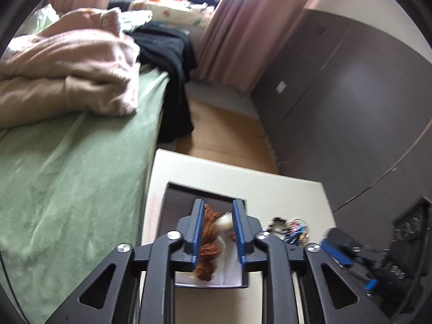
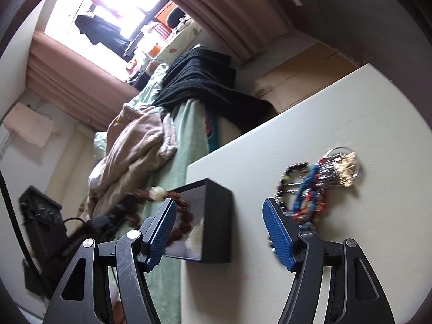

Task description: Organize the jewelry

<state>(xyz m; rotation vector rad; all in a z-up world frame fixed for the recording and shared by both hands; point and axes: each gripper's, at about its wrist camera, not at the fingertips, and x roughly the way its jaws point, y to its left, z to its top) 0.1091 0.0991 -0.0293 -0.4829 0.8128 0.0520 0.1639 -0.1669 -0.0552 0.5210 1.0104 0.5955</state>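
Note:
Over a small black box with a white lining, my left gripper is shut on a brown bead bracelet with a white bead. The bracelet hangs down into the box. From the right wrist view the same bracelet drapes over the box. My right gripper stands open above the white table, between the box and a pile of colourful bracelets, with nothing between its pads. That pile lies just to the right of the box.
A bed with a green sheet, a pink blanket and a black garment runs along the table's left edge. A dark wardrobe stands to the right and wooden floor lies beyond the table. A black case sits beside the bed.

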